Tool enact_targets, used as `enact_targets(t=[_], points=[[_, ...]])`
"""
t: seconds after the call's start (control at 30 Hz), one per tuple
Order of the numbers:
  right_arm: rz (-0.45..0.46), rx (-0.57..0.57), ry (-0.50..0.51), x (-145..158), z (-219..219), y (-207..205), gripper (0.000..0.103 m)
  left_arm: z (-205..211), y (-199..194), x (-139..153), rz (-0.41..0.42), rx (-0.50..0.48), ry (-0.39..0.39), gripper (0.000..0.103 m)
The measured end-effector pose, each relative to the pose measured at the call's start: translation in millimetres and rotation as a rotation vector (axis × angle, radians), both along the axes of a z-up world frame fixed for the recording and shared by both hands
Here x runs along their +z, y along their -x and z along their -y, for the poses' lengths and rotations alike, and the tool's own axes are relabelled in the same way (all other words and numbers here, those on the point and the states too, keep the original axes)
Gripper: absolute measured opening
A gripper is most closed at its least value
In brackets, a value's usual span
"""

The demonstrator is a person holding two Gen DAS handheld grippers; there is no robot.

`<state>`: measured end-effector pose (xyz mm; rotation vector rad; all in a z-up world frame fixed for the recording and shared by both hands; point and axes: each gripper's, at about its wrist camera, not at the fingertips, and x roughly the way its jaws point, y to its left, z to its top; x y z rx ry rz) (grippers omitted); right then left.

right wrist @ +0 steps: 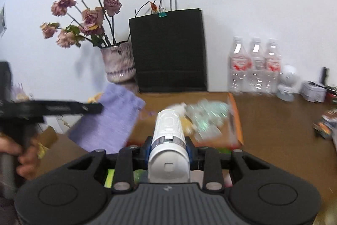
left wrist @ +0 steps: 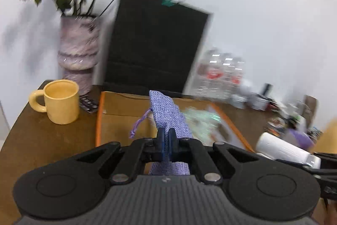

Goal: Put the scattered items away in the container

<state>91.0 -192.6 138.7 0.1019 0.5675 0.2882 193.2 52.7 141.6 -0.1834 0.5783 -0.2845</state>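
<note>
My left gripper (left wrist: pixel 166 136) is shut on a purple woven drawstring pouch (left wrist: pixel 168 115), which sticks up and forward above an orange-edged cardboard box (left wrist: pixel 126 117). From the right wrist view the same pouch (right wrist: pixel 111 119) hangs from the left gripper (right wrist: pixel 99 108) beside the box. My right gripper (right wrist: pixel 168 147) is shut on a white cylindrical bottle (right wrist: pixel 167 140) that lies along its fingers and points toward the box (right wrist: pixel 237 119). A mint-green packet (right wrist: pixel 208 119) and a yellowish item lie inside the box. The white bottle (left wrist: pixel 282 148) also shows at the right edge of the left wrist view.
A yellow mug (left wrist: pixel 60 101) stands left of the box on the brown table (left wrist: pixel 48 140). Behind are a vase of dried roses (right wrist: pixel 119 62), a black paper bag (right wrist: pixel 168 50), three water bottles (right wrist: pixel 256 64), a small white camera (right wrist: pixel 287 83) and assorted clutter at the right.
</note>
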Motion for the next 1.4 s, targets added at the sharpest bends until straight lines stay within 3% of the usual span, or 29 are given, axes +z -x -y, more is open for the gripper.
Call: enact_targets(t=[0.13,0.2,0.3,0.47,0.57,0.63,0.73,0.83,0.9,0.97,1.0,1.07,1.13,1.2,1.4], points=[[-0.105,-0.024,-0.049,-9,-26,-95,0.029,-5,-73,-21,-0.046,0.055,-0.054,0.004],[-0.167,-0.039,-0.083,-21,-38,-139,0.029,-7,-99,-33,-0.100,0.074,-0.077,0.005],[-0.228,-0.045,-0.157,-37,-54,-194,0.029,-6,-121,-42,-0.118,0.113,-0.124,0.006],[-0.283,-0.109,-0.193,-70,-74,-244,0.029,-19,-134,-47,-0.112,0.149,-0.071,0.019],[-0.317,-0.050,-0.263,-81,-80,-252,0.032,-26,-131,-45,-0.111,0.138,-0.062,0.032],[-0.306,-0.027,-0.301,-77,-79,-249,0.037,-30,-126,-41,-0.098,0.142,-0.077,0.038],[-0.254,-0.020,-0.307,-58,-75,-234,0.053,-37,-109,-33,-0.081,0.174,-0.092,0.050],[-0.230,-0.026,-0.218,-39,-75,-216,0.055,-39,-90,-28,-0.116,0.185,-0.088,0.054],[-0.224,-0.033,-0.148,-28,-75,-205,0.061,-37,-77,-26,-0.156,0.198,-0.091,0.063],[-0.238,-0.037,-0.089,-24,-70,-191,0.066,-33,-60,-23,-0.179,0.198,-0.093,0.080],[-0.242,-0.036,-0.066,-24,-66,-182,0.070,-30,-49,-22,-0.181,0.192,-0.097,0.082],[-0.242,-0.037,-0.038,-27,-53,-162,0.077,-22,-24,-18,-0.161,0.161,-0.128,0.087],[-0.252,-0.047,-0.014,-31,-40,-142,0.078,-13,3,-14,-0.121,0.126,-0.165,0.098],[-0.247,-0.068,-0.009,-36,-29,-120,0.078,-6,26,-12,-0.094,0.109,-0.177,0.101],[-0.148,-0.080,-0.116,-39,2,-28,0.078,5,102,-23,-0.110,-0.044,-0.011,0.103]])
